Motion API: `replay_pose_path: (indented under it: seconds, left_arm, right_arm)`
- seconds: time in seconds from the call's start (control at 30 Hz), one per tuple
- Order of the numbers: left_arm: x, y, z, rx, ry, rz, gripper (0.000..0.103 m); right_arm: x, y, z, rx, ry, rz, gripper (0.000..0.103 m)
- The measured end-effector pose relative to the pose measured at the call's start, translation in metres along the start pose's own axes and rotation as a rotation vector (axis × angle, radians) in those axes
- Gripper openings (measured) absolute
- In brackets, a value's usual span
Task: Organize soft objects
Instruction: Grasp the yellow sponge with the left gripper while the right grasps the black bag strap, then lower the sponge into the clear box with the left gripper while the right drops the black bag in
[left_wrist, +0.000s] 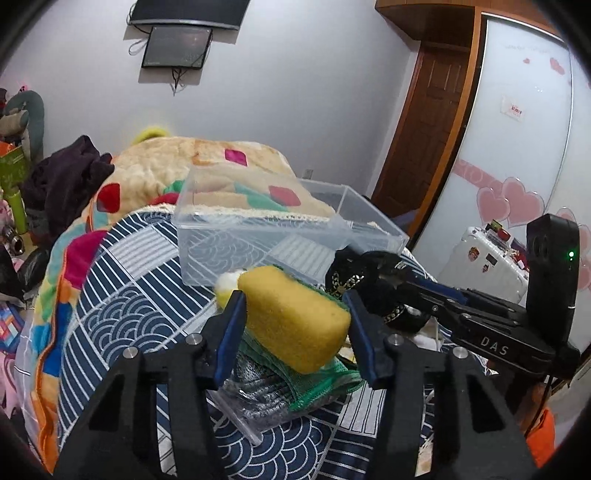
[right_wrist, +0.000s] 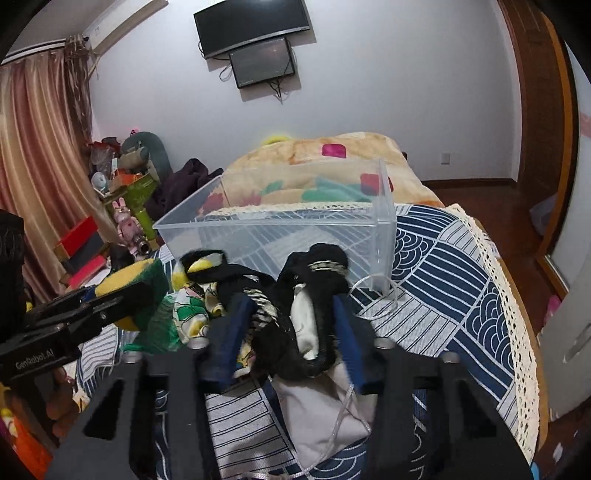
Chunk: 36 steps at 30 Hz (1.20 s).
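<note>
Gripping a yellow foam sponge with green scouring back, our left gripper pinches it between its jaws. Our right gripper clamps a black fabric bundle with gold trim; the clear plastic box sits at twelve o'clock.

Between my left fingers I see a porous, rough yellow foam sponge; ahead, a glossy clear plastic box. Between my right fingers, matt black knitted cloth.
</note>
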<state>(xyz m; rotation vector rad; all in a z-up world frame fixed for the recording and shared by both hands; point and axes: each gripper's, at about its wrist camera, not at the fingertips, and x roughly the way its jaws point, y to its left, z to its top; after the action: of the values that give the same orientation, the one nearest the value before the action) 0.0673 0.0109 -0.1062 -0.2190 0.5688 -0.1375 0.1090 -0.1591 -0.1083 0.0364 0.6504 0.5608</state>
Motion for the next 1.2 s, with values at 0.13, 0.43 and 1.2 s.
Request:
replay_pose_path:
  seconds: [0.13, 0.43, 1.2]
  left_arm:
    - [-0.008, 0.000, 0.003, -0.003, -0.019, 0.006, 0.053]
    - [-0.019, 0.003, 0.010, 0.004, -0.058, 0.034, 0.053]
    - [-0.018, 0.011, 0.027, 0.013, -0.079, 0.081, 0.053]
  right_arm:
    - [-0.002, 0.000, 0.004, -0.001, -0.007, 0.013, 0.010]
    - [-0.014, 0.003, 0.010, -0.005, -0.066, -0.035, 0.010]
    - [0.006, -0.003, 0.015, 0.015, 0.032, -0.072, 0.013]
